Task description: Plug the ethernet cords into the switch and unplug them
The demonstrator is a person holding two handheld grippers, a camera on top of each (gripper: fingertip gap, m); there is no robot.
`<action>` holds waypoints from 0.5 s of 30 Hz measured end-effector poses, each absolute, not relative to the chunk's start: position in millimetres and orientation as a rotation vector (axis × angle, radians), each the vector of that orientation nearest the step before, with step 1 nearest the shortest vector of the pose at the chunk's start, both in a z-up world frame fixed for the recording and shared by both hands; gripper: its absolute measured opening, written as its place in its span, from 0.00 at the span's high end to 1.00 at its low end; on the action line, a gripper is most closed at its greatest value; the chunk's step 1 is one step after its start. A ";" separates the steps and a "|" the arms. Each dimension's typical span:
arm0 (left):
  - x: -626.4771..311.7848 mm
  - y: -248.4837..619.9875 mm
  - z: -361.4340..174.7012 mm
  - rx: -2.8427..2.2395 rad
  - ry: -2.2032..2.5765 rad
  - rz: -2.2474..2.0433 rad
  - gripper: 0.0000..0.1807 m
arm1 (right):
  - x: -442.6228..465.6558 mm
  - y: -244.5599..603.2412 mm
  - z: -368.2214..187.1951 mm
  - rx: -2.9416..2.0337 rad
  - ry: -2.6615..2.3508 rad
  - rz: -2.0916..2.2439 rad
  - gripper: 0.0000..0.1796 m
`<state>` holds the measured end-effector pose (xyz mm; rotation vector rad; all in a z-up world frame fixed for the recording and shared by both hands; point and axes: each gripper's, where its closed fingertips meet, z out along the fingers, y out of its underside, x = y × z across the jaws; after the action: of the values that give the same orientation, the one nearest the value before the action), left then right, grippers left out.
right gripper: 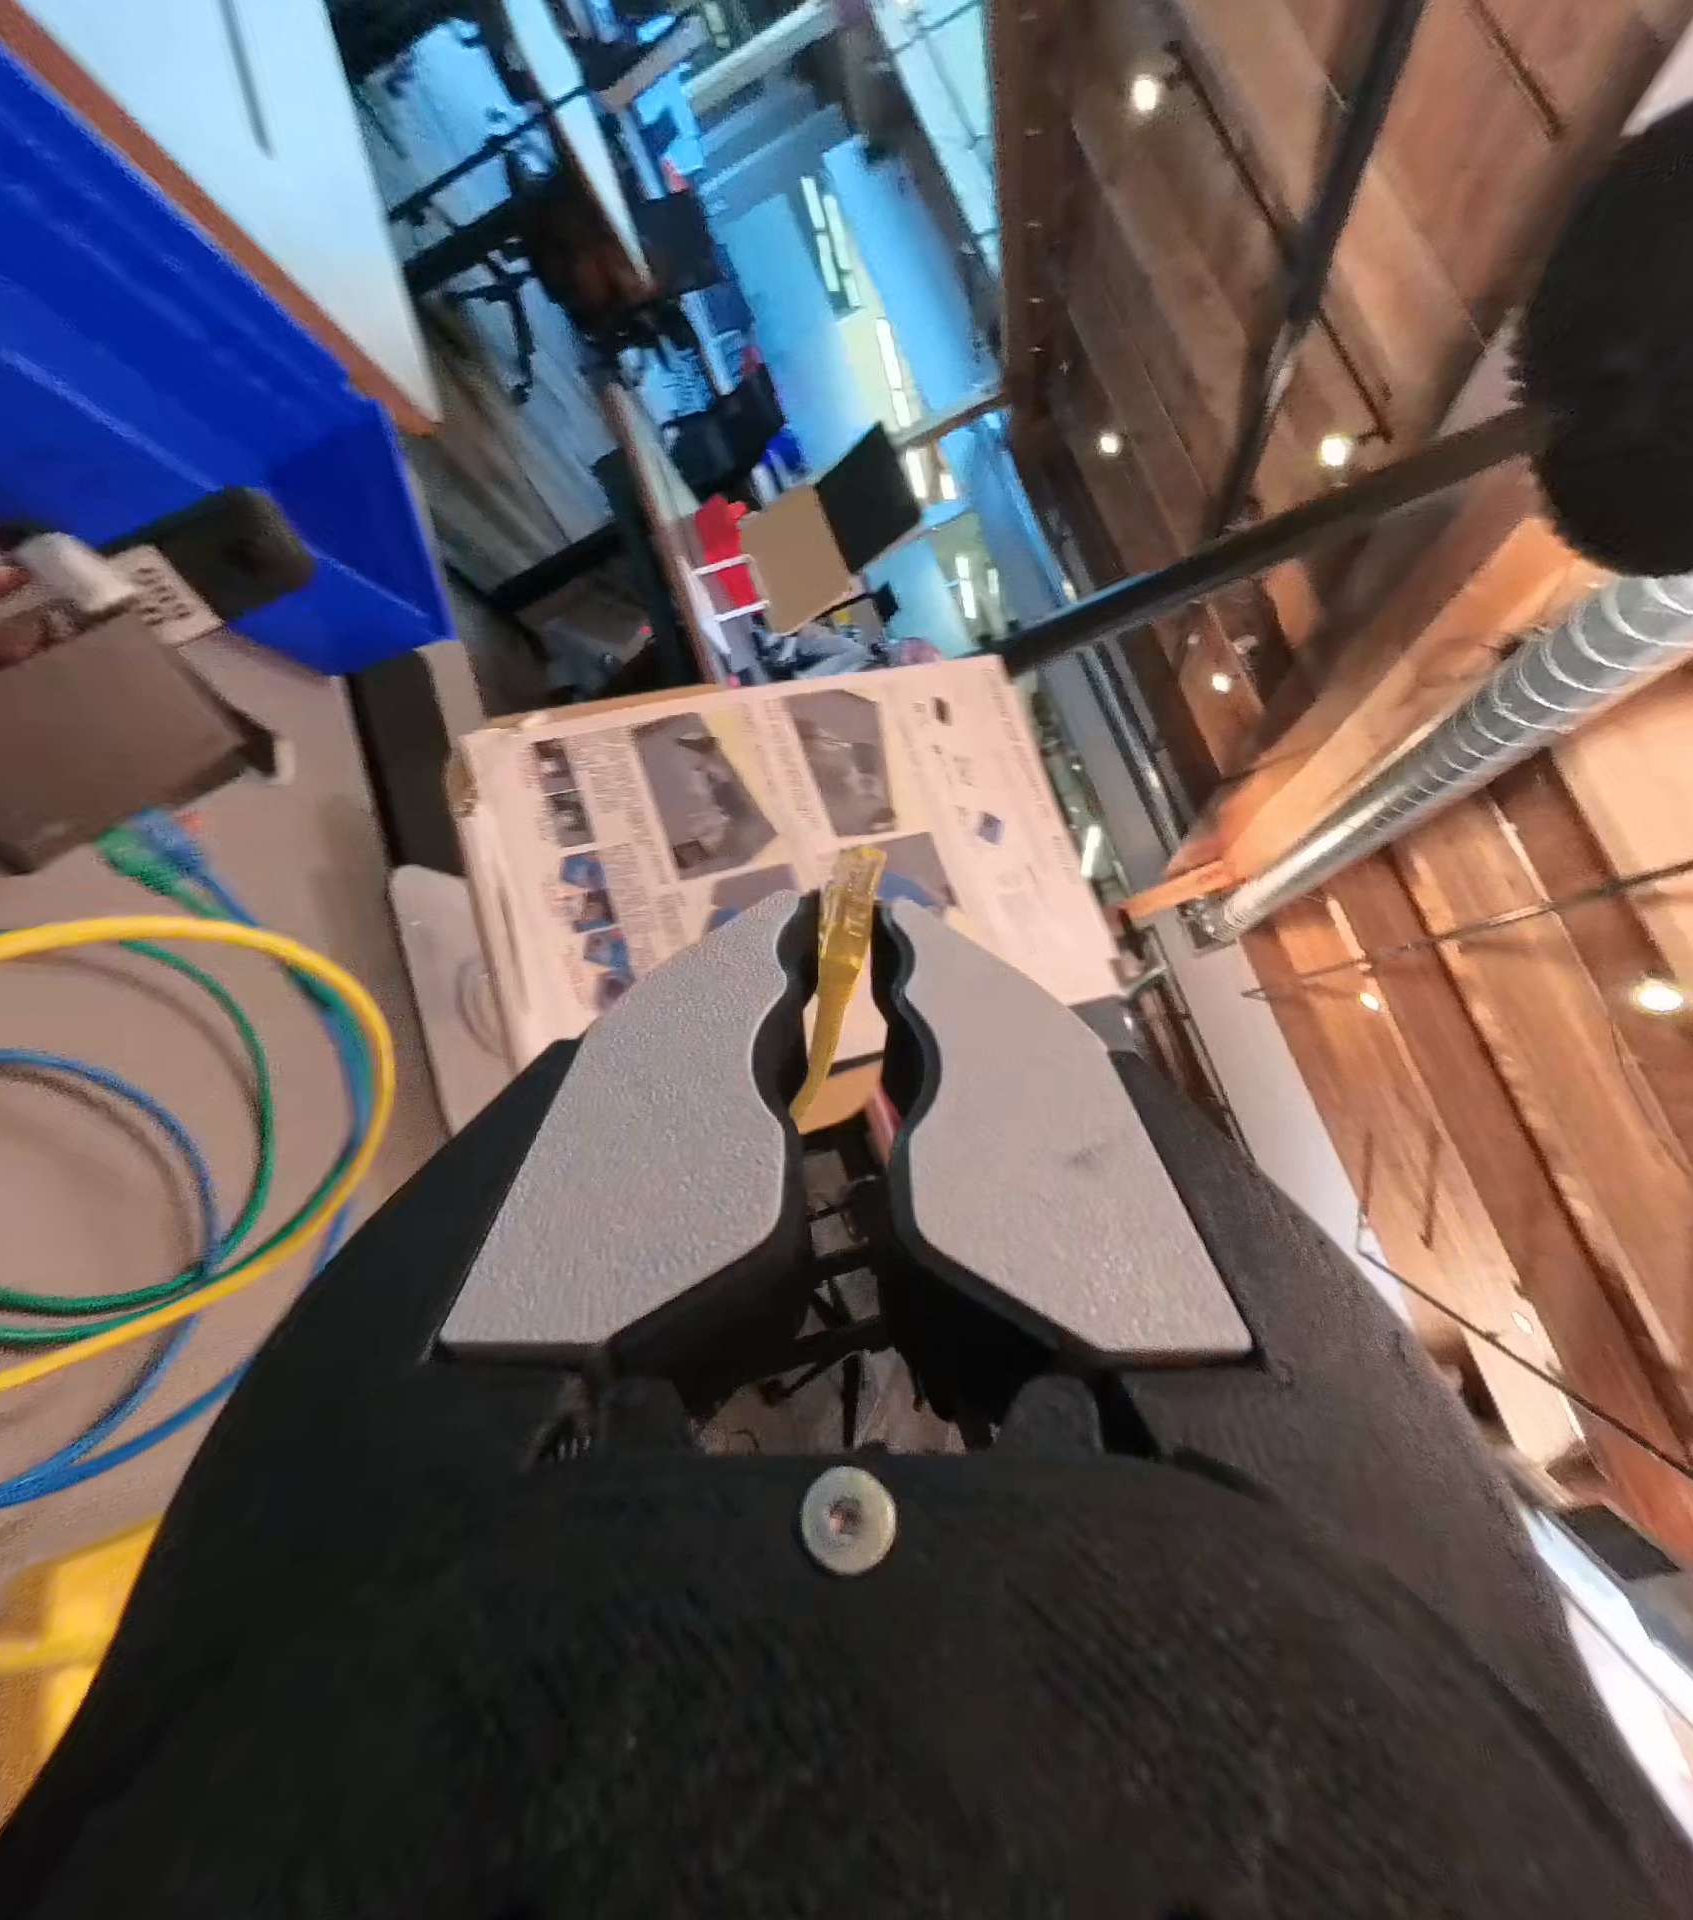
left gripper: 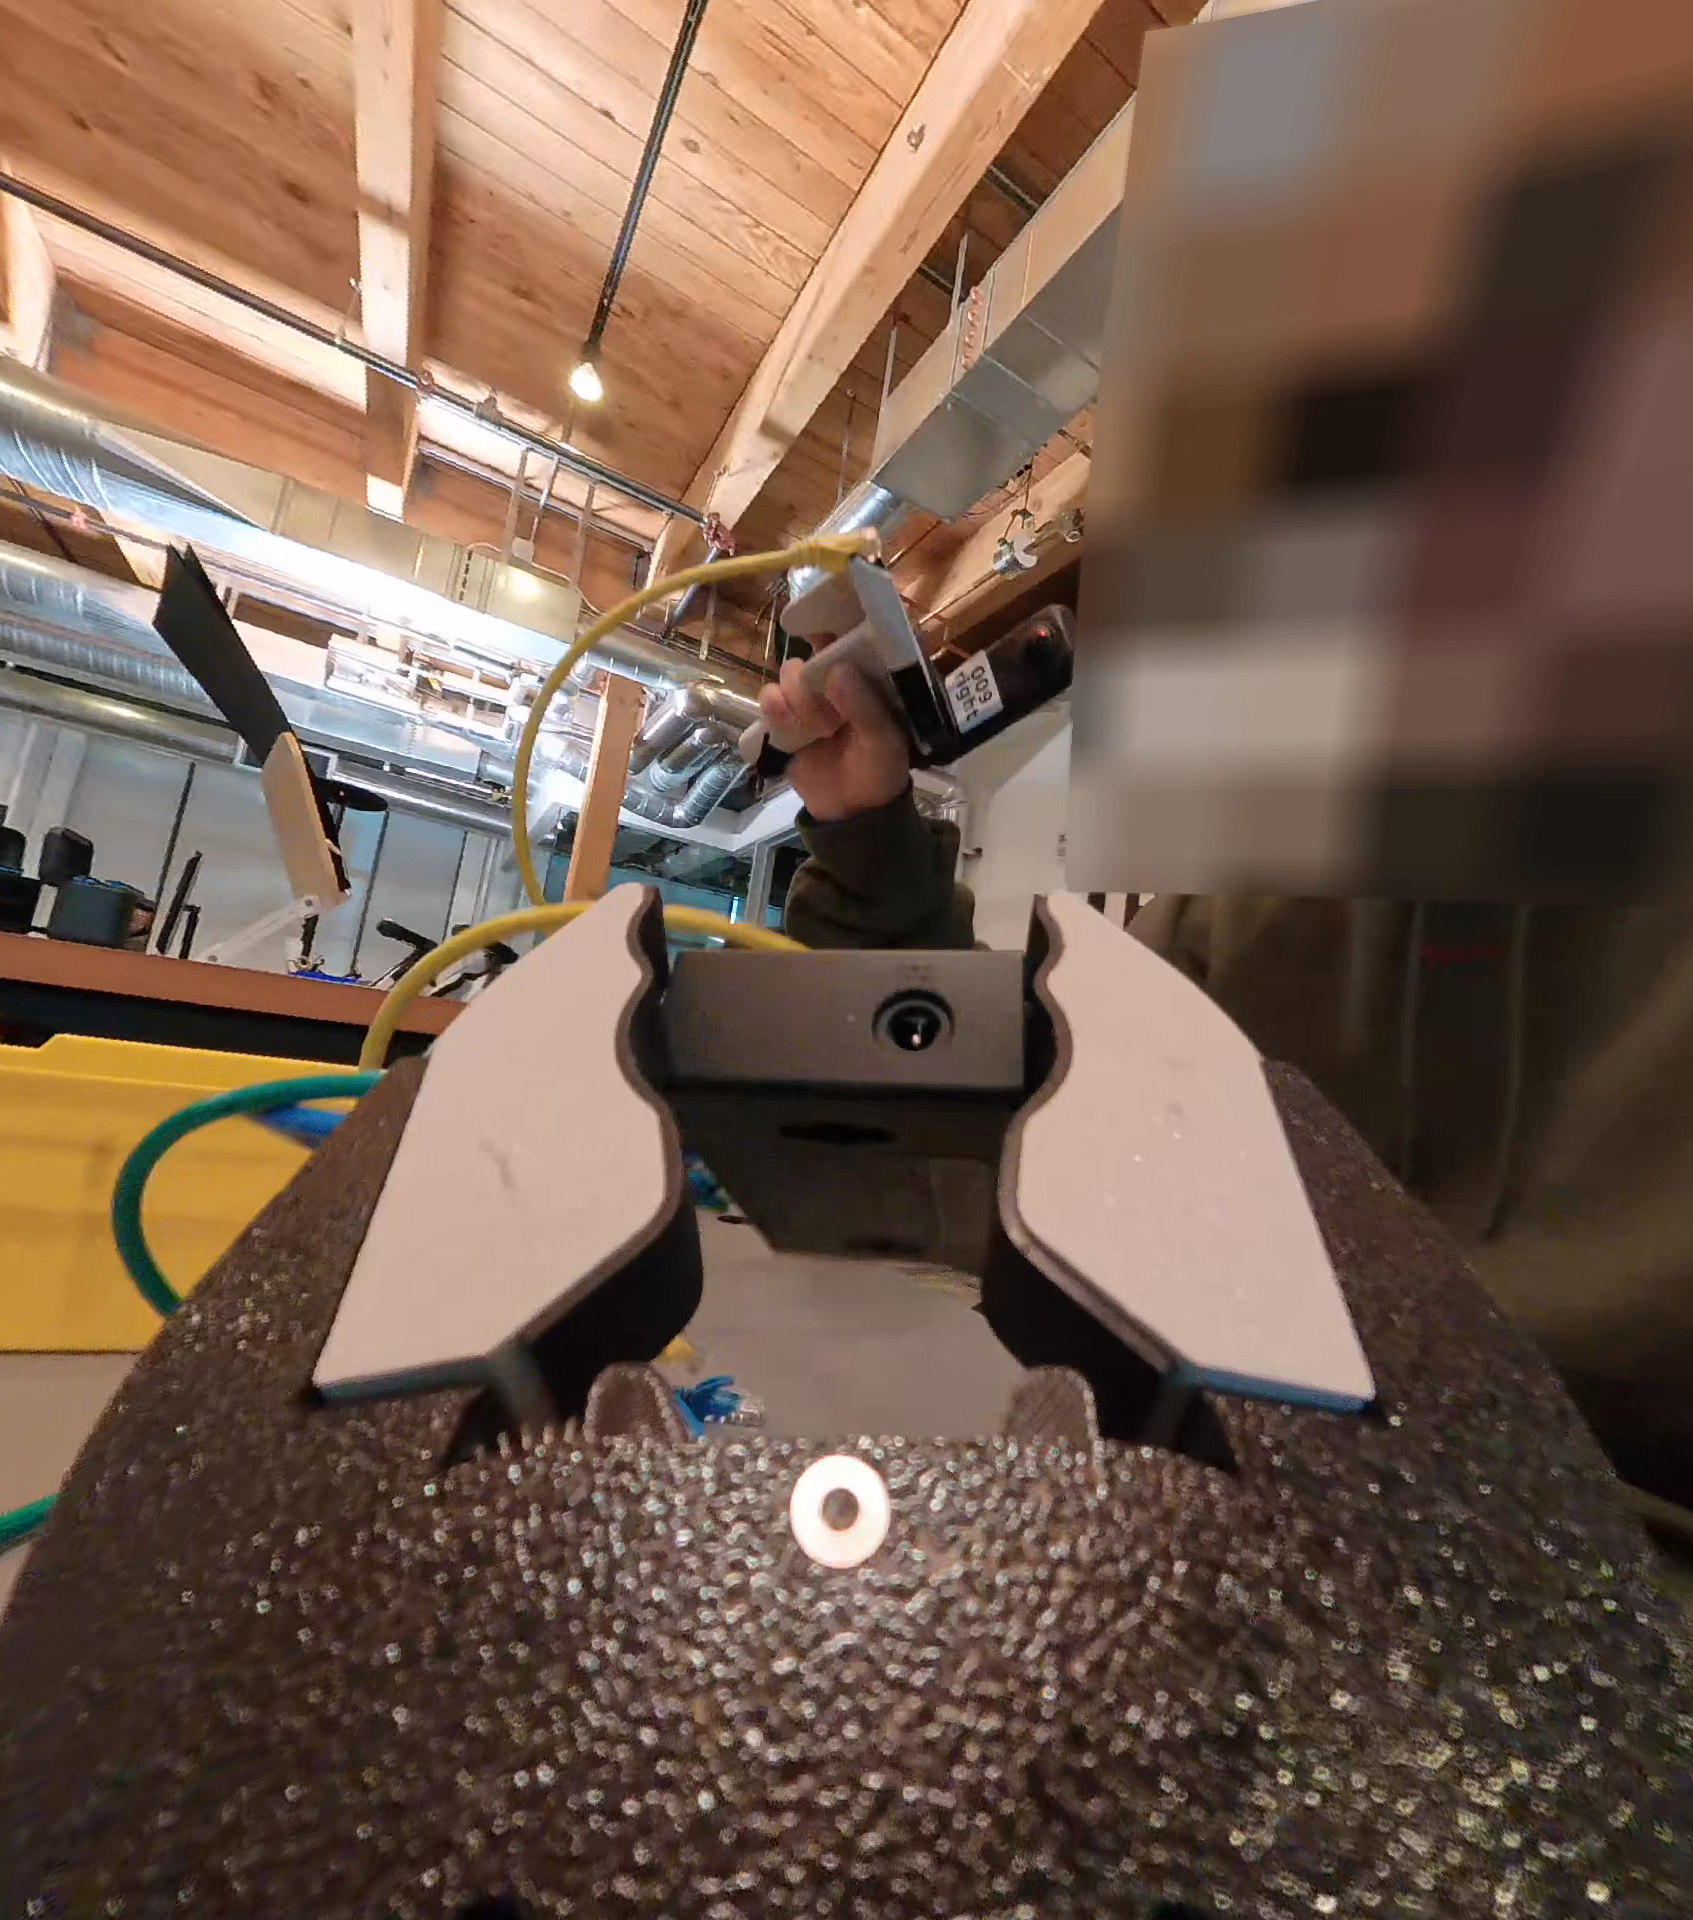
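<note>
Switch (left gripper: 842,1023) clamped in our left gripper (left gripper: 842,997), yellow plug (right gripper: 850,904) pinched in our right gripper (right gripper: 847,935): we should square plug to port before pushing.

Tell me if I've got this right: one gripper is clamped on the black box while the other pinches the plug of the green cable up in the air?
Nearly. The left gripper does clamp the black switch, but the cable in the right gripper is yellow, not green. The right wrist view shows the yellow plug between its fingers; the green cable lies looped on the table.
</note>
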<state>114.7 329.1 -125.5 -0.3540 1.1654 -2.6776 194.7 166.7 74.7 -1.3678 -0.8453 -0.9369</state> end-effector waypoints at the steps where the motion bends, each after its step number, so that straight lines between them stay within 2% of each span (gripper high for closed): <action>1: 114.1 329.3 -125.5 -0.350 1.165 -2.675 0.64 | 202.6 162.6 87.9 -1.350 -0.814 -0.967 0.95; 4: 111.4 329.8 -124.9 -0.327 1.157 -2.684 0.66 | 252.5 155.0 116.5 -1.370 -0.715 -1.189 0.95; 8: 110.2 324.3 -127.3 -0.315 1.210 -2.673 0.66 | 326.4 149.3 123.6 -1.459 -0.605 -1.353 0.95; 15: 107.8 313.4 -131.6 -0.289 1.306 -2.679 0.66 | 386.9 153.3 82.2 -1.550 -0.453 -1.238 0.95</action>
<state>107.8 313.4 -131.6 -0.2889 1.3059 -2.6793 386.9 153.3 82.2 -1.5504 -0.4527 -1.2380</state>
